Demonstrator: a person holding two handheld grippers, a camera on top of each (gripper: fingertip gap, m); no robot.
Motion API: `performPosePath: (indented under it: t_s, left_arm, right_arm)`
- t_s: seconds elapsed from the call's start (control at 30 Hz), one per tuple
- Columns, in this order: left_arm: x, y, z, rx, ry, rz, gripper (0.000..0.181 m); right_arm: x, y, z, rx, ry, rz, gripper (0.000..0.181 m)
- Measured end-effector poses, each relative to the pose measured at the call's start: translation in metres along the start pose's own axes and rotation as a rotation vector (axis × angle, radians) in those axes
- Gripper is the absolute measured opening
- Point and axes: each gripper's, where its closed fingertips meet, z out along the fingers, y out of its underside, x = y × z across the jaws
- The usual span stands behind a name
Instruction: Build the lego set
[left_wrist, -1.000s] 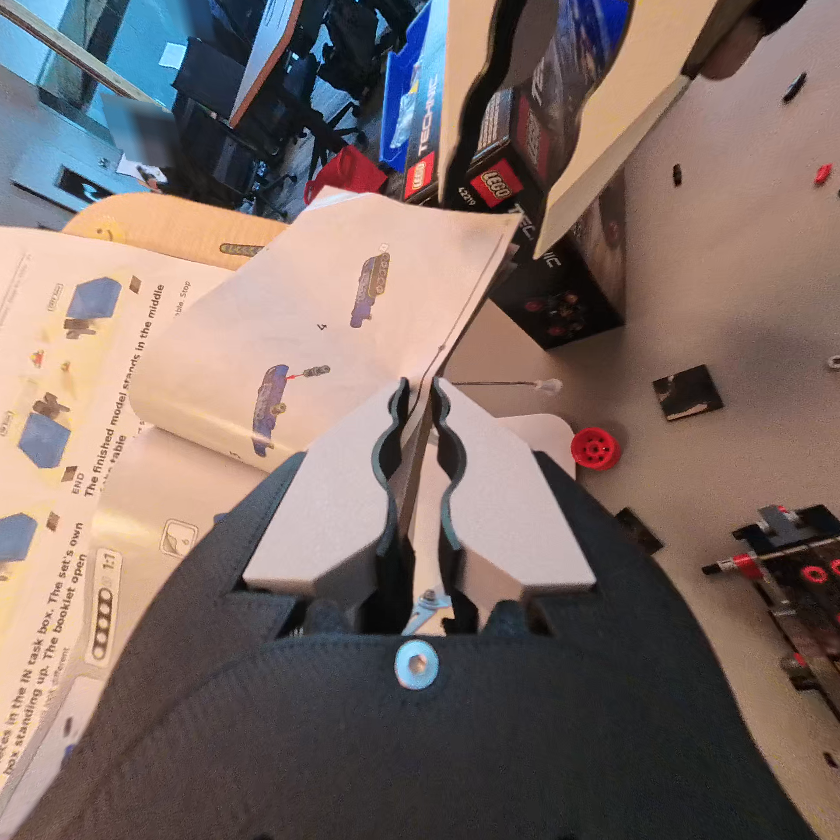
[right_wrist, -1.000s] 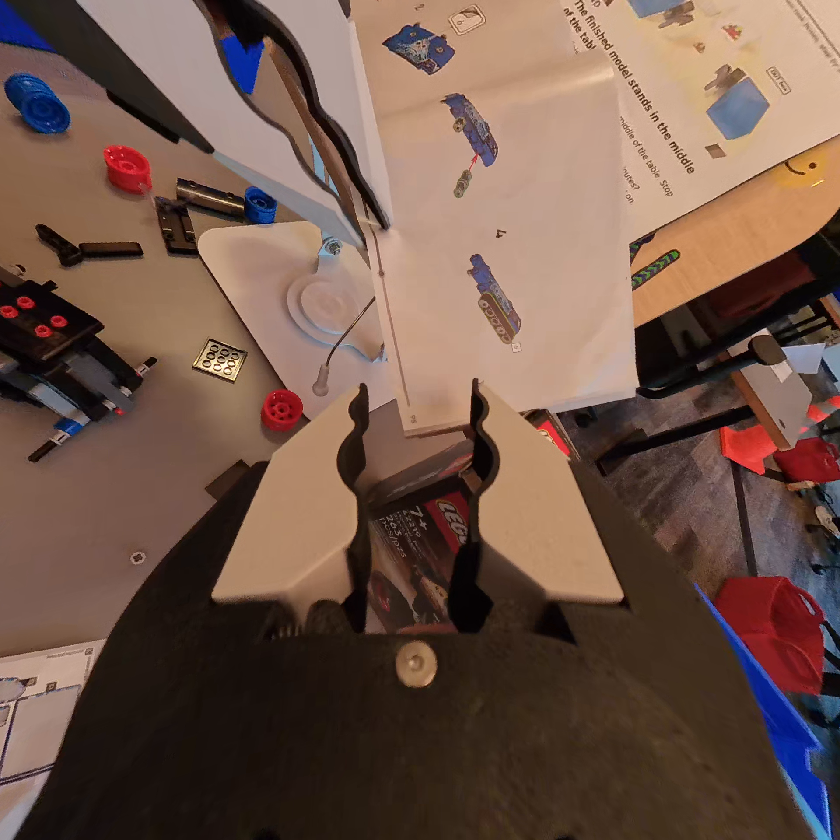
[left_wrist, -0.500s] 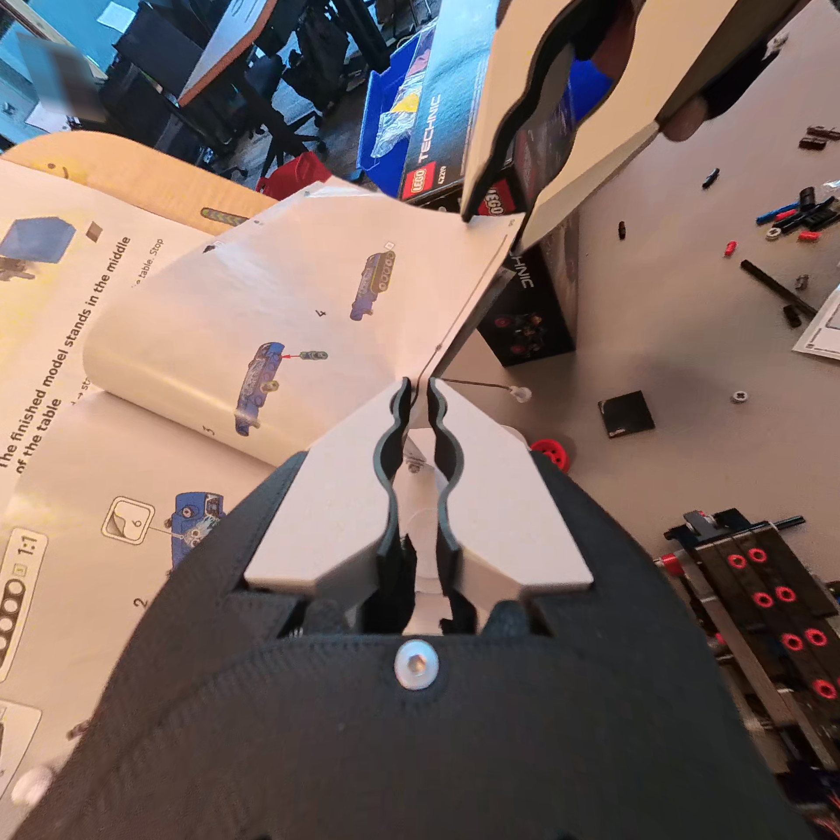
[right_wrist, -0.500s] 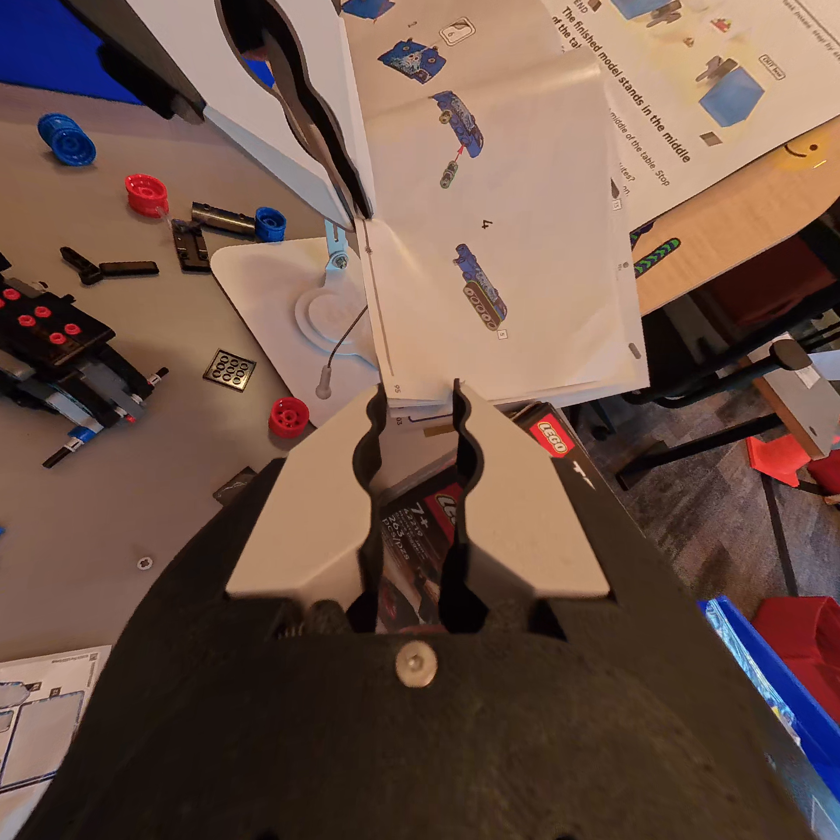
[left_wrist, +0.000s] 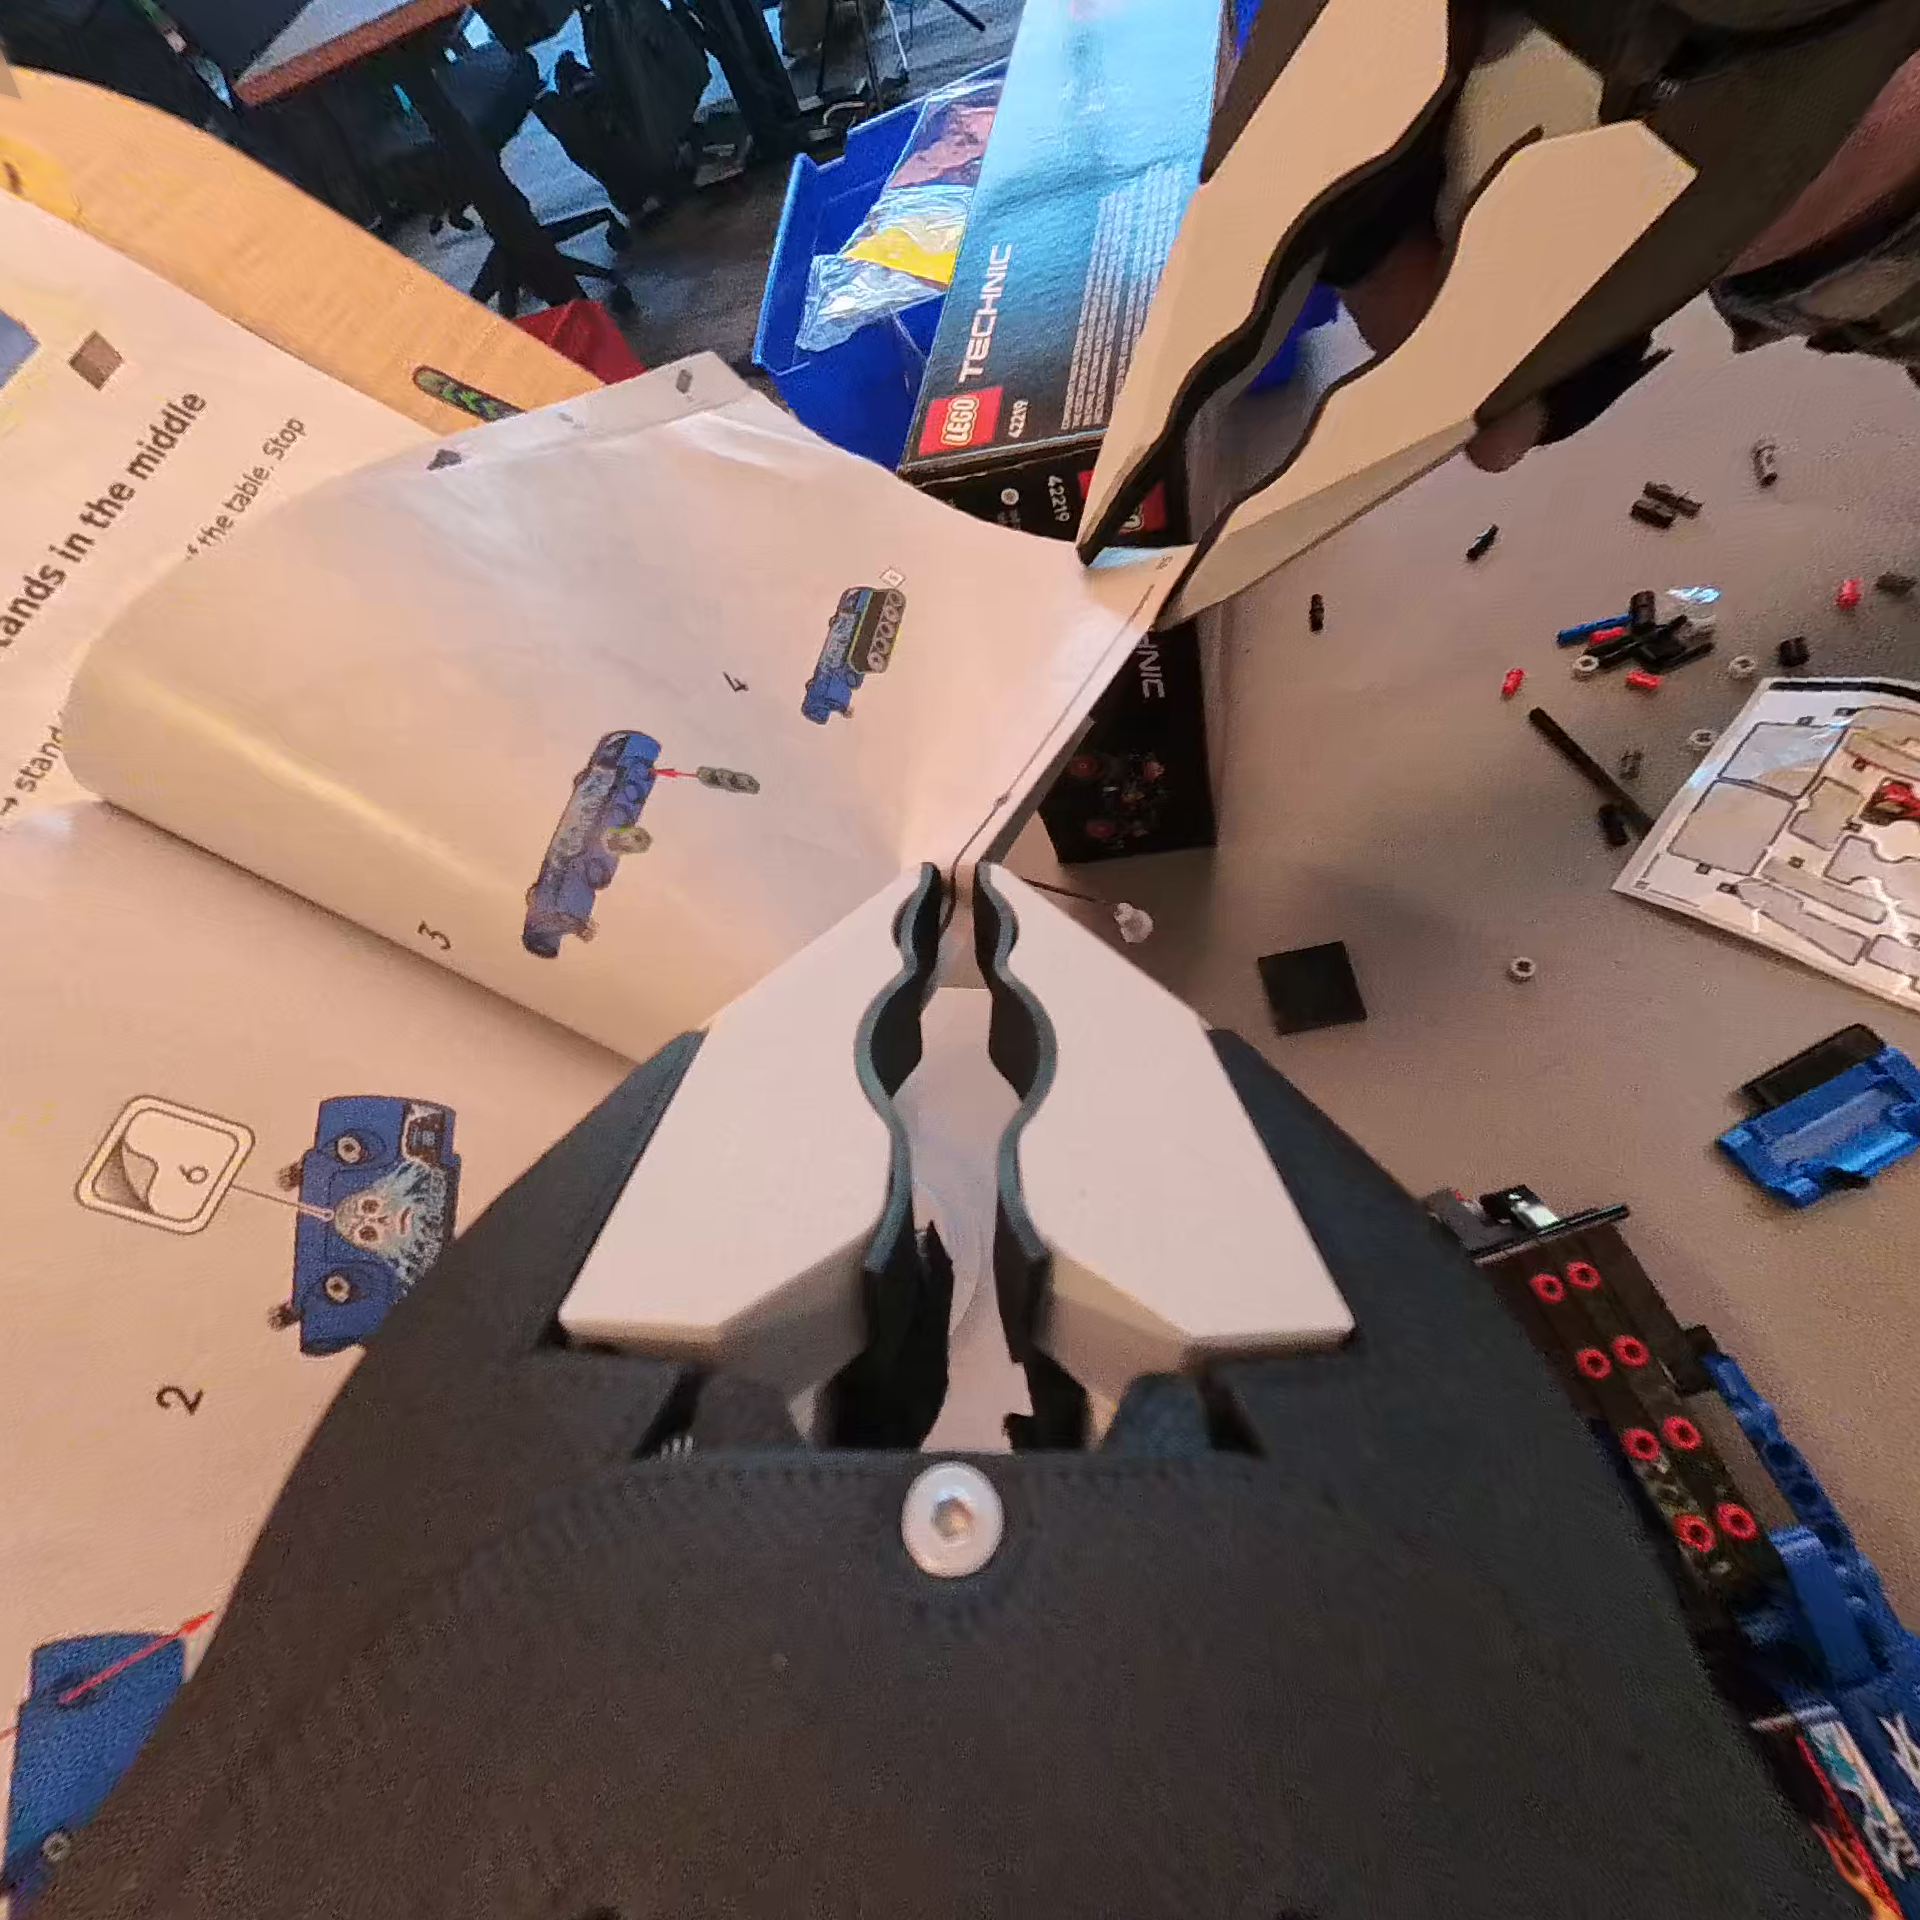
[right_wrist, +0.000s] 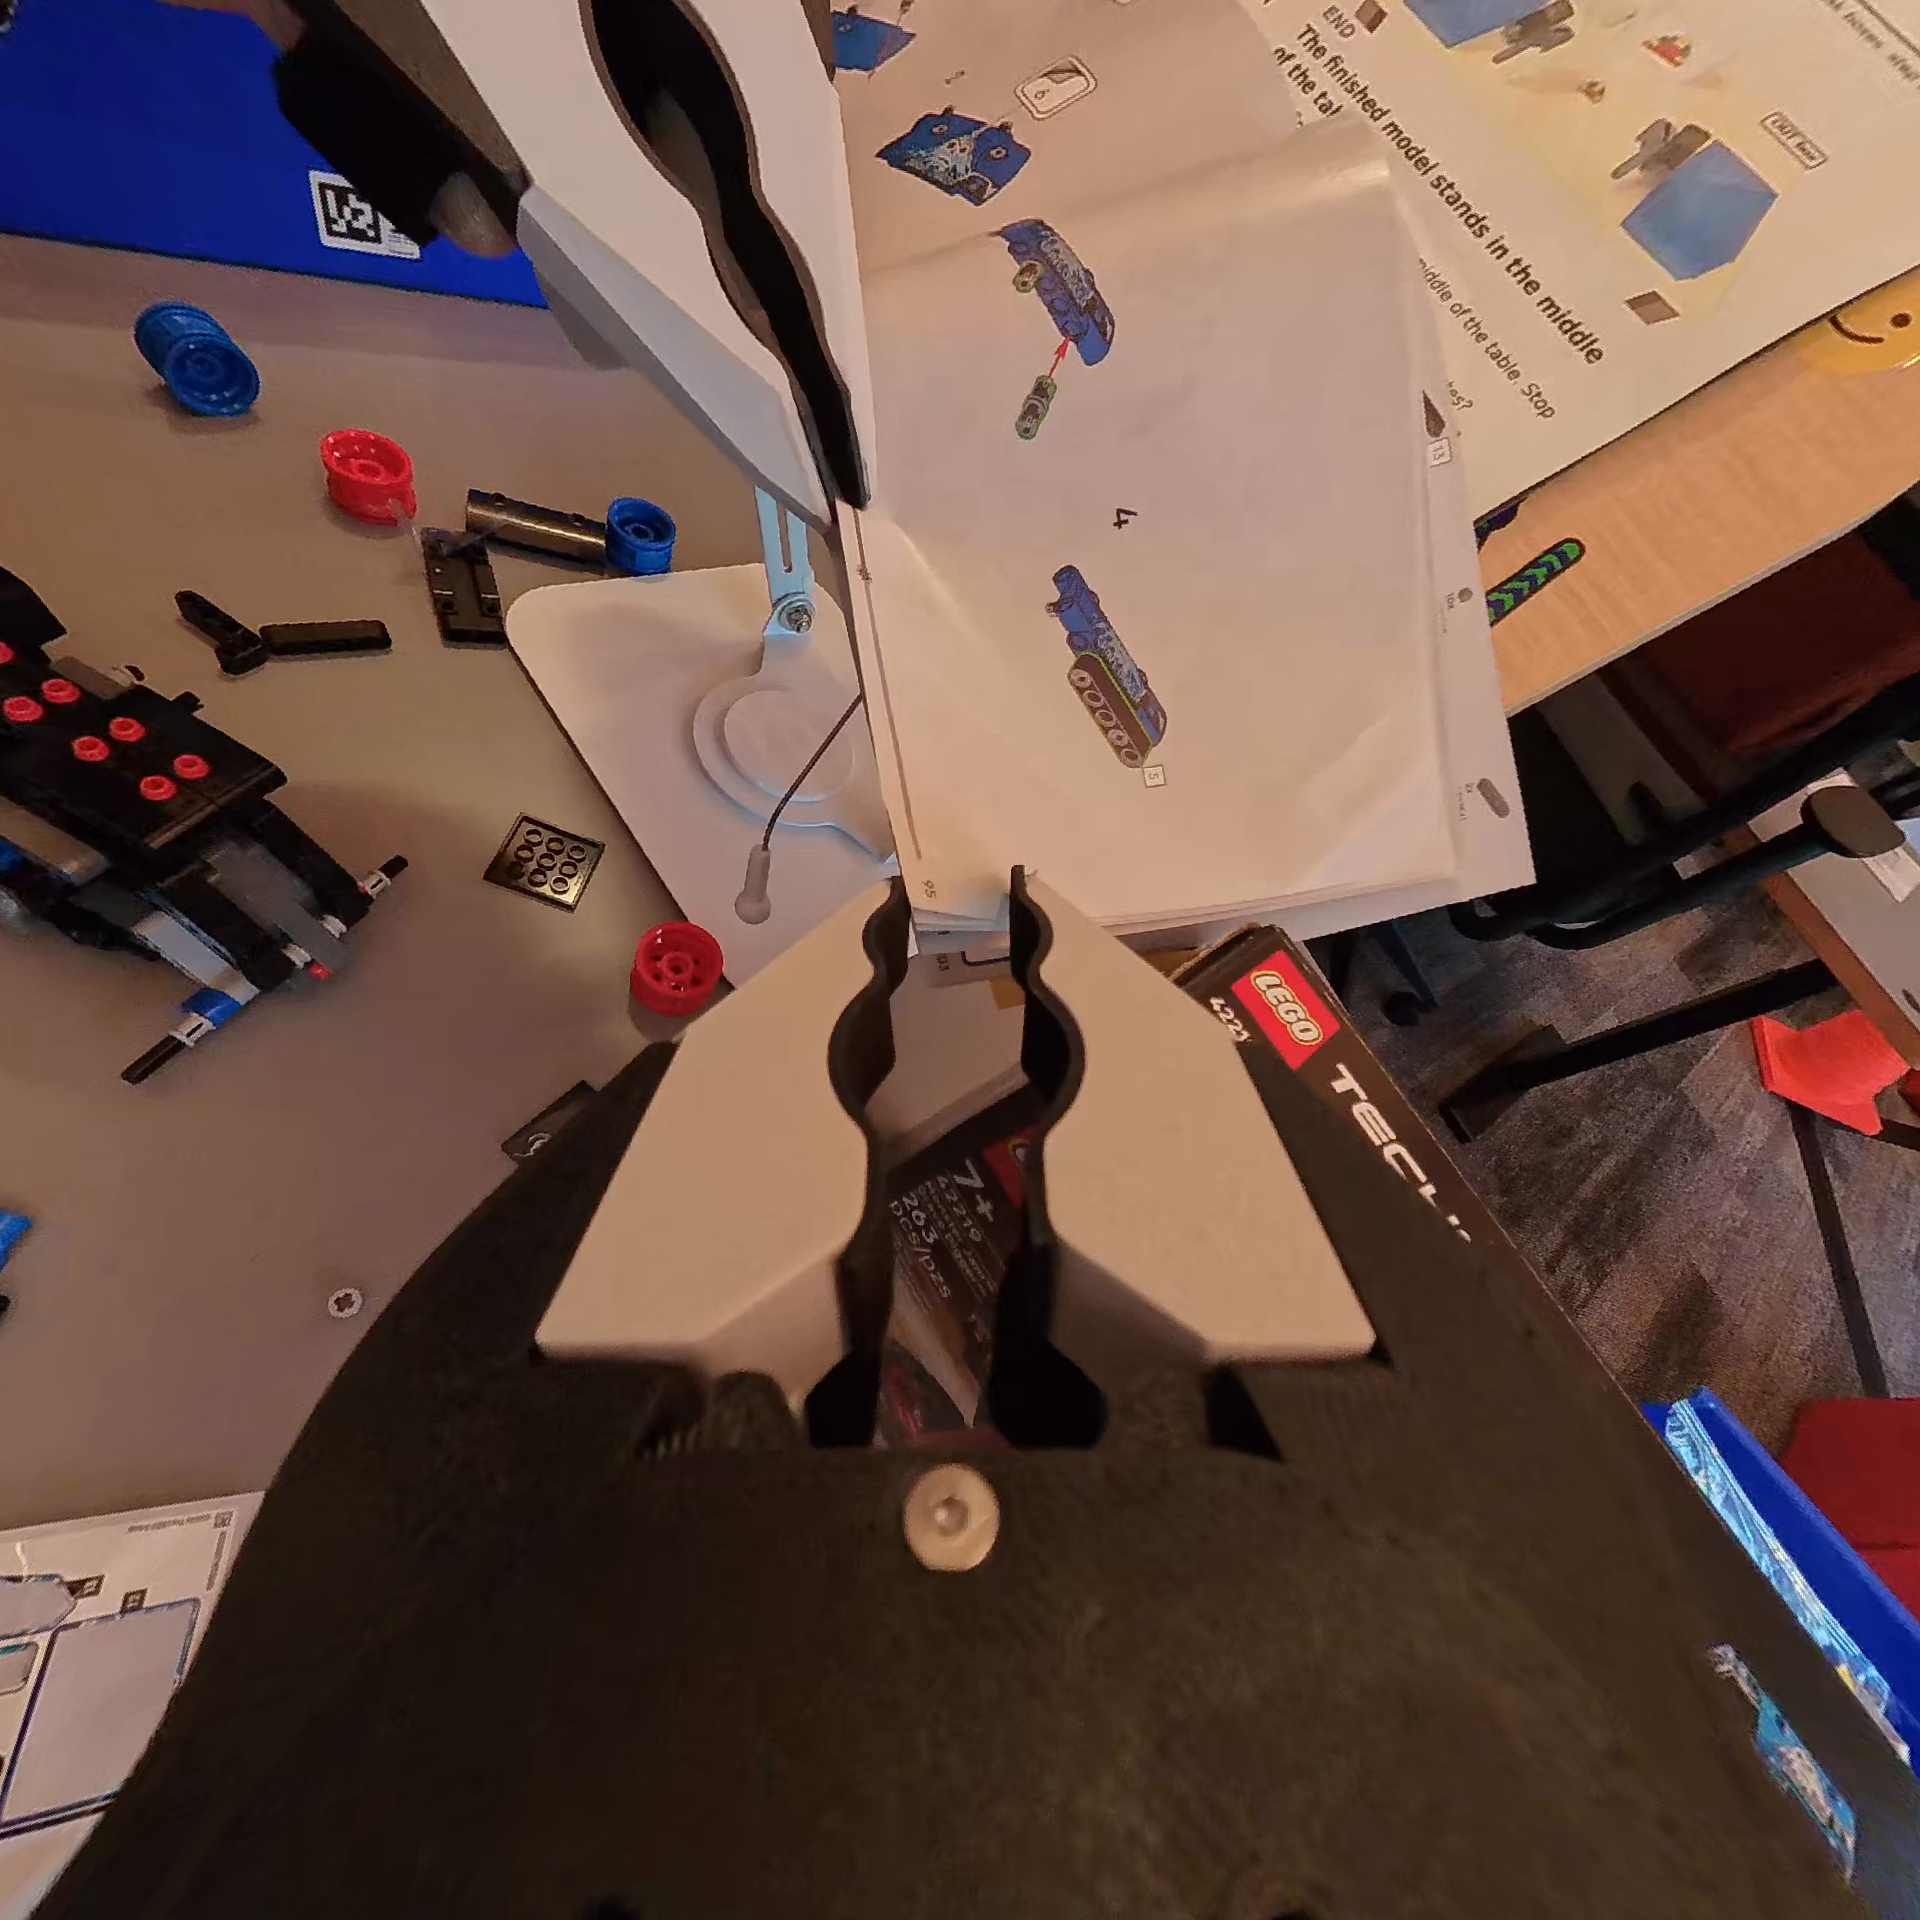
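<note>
The open instruction booklet (left_wrist: 582, 644) is held up off the grey table (left_wrist: 1455, 1039). My left gripper (left_wrist: 951, 883) is shut on its spine edge at the near end. It also shows in the right wrist view (right_wrist: 847, 499), clamped on that edge. My right gripper (right_wrist: 961, 894) has its jaws closed in on the stacked pages at the booklet's (right_wrist: 1195, 520) far corner. In the left wrist view it (left_wrist: 1132, 582) straddles that corner. A partly built black model with red pins (right_wrist: 135, 790) lies on the table and shows in the left wrist view (left_wrist: 1621, 1382).
The set's black box (right_wrist: 1351, 1091) stands under my right gripper. A white stand base (right_wrist: 623, 675), red wheels (right_wrist: 675, 966), a blue wheel (right_wrist: 197, 358) and a black plate (right_wrist: 545, 862) lie by the booklet. A sticker sheet (left_wrist: 1808, 831) and small loose parts (left_wrist: 1642, 644) lie to the right. My hands' fingertips stand some 8 centimeters from each other. From either gripper's tips it is about 20 centimeters to the black plate (right_wrist: 545, 862).
My right gripper's jaws have narrowed onto the booklet's corner. Both grippers have drawn back a little, and the booklet has opened wider. The left gripper stays clamped on the spine edge.
</note>
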Motion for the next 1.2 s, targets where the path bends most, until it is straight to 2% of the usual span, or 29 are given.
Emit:
performPosePath:
  t_s: [0.4, 1.2]
  left_arm:
    - [0.0015, -0.0011, 0.0012, 0.008, 0.089, -0.091, 0.006]
    - [0.0006, -0.0029, 0.0045, 0.010, 0.145, -0.164, 0.003]
  right_arm:
    - [0.0012, 0.0007, 0.0001, 0.006, 0.002, 0.004, 0.018]
    - [0.0025, 0.0058, 0.0018, -0.004, 0.004, 0.001, 0.019]
